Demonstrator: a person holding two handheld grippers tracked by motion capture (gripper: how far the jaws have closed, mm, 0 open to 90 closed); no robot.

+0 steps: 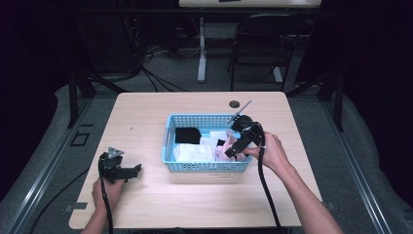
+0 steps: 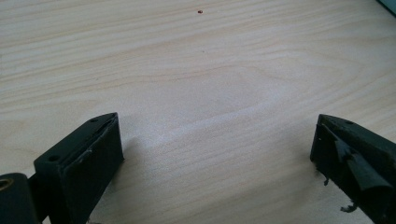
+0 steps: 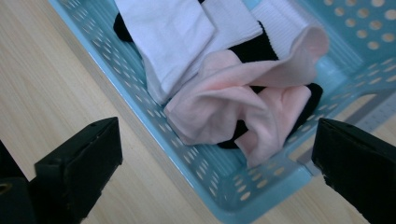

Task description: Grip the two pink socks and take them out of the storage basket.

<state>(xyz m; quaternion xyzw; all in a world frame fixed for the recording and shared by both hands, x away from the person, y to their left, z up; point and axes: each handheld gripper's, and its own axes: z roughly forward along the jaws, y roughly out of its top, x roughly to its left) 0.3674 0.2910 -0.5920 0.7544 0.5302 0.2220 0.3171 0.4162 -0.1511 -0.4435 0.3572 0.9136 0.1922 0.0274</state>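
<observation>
Black jaws of the right gripper stand wide apart and empty, poised over the near right corner of the light-blue perforated plastic basket; crumpled pale pink sock lies just ahead and below, between them, atop white and black socks. Left gripper, also spread and empty, hovers over bare light wood table, well apart from the basket, so right hand is nearer

Light blue perforated basket, pink cloth, white cloth, pale woodgrain table

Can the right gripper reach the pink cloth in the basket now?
Probably yes. The right gripper hangs open over the basket, and the pink cloth lies on top of the pile with nothing covering it.
</observation>
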